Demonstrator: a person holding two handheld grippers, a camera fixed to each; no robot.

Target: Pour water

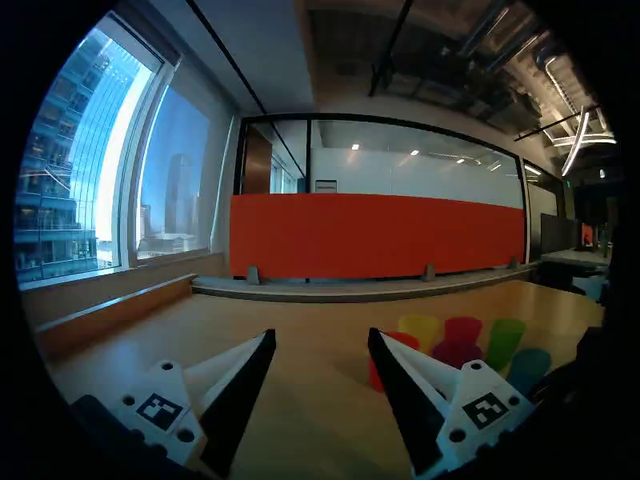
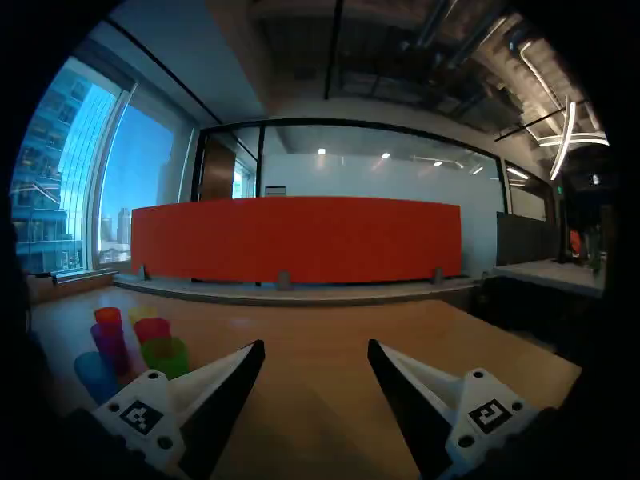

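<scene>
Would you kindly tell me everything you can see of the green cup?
The green cup is a plain, translucent, plastic-looking tumbler. It stands upright, mouth up, on the wooden table, close to the pink cup and the blue cup. Nothing grips it; whether it touches its neighbours or holds water is unclear.

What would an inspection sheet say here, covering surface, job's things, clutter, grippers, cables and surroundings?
Surface: wooden table, smooth, with soft glare.
Job's things: six coloured cups clustered upright, to the right of the left gripper's fingers; contents cannot be told.
Clutter: nothing seen.
Grippers: left gripper open, empty; right gripper open, empty; both apart from the cups.
Cables: nothing seen.
Surroundings: orange partition at the table's far edge, glass wall behind it, tall windows onto high-rises, ceiling lights.
</scene>
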